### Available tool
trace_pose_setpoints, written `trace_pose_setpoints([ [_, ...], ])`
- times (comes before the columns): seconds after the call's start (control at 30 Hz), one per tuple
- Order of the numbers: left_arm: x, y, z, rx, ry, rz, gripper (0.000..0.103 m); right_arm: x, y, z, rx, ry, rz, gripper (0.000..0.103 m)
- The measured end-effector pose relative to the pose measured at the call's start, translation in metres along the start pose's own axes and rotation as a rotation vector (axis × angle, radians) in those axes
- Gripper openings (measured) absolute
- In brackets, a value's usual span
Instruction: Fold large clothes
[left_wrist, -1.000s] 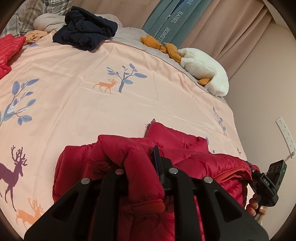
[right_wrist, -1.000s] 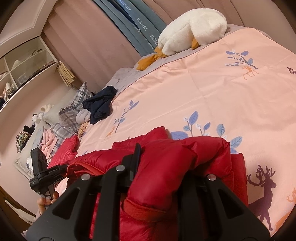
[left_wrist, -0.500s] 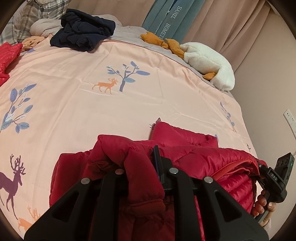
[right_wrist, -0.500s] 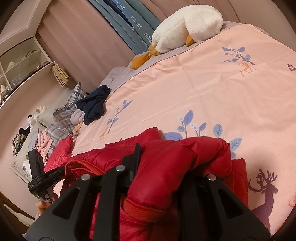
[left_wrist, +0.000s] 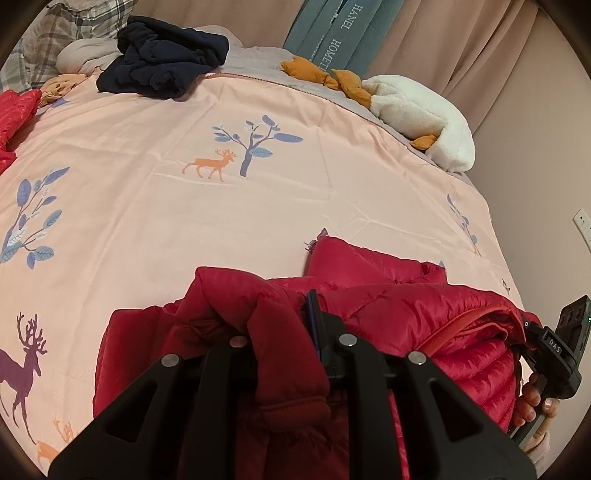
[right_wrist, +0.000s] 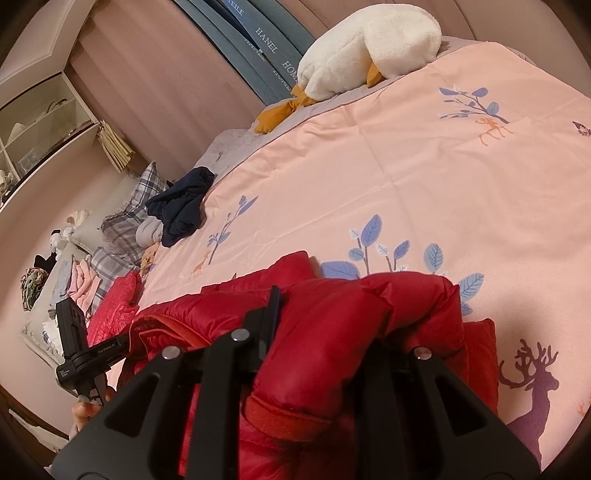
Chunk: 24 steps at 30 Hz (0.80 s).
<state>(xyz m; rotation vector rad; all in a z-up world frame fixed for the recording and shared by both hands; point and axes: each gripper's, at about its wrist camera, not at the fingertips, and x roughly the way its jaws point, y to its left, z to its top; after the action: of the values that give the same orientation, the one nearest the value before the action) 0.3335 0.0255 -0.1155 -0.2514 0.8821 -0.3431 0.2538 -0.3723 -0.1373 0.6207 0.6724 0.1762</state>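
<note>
Lowering since before, left tongs (left_wrist: 284, 325) clamp jacket (left_wrist: 406, 306).

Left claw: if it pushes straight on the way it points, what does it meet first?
Likely the red puffer jacket bunched just beyond the left claw, then the pink duvet; depth is unclear.

A bed (left_wrist: 295, 206) with a pink deer-print cover fills the room; beige curtains (left_wrist: 461, 48) hang at the far side, open shelves (right_wrist: 40, 110) far left.
</note>
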Motion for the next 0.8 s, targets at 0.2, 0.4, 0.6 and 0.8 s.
trace_pose_setpoints([
  [0.2, 0.005, 0.0, 0.0, 0.006, 0.006, 0.007, 0.016, 0.003, 0.0, 0.0, 0.0, 0.007, -0.008, 0.017],
  [0.4, 0.008, 0.001, 0.0, 0.009, 0.012, 0.012, 0.017, 0.006, -0.002, 0.0, 0.005, 0.016, -0.014, 0.017],
  [0.6, 0.012, 0.001, -0.001, 0.006, 0.019, 0.015, 0.017, 0.009, -0.003, 0.0, 0.008, 0.023, -0.019, 0.017],
  [0.8, 0.014, 0.001, -0.001, 0.009, 0.023, 0.018, 0.017, 0.009, -0.003, 0.0, 0.009, 0.023, -0.019, 0.017],
])
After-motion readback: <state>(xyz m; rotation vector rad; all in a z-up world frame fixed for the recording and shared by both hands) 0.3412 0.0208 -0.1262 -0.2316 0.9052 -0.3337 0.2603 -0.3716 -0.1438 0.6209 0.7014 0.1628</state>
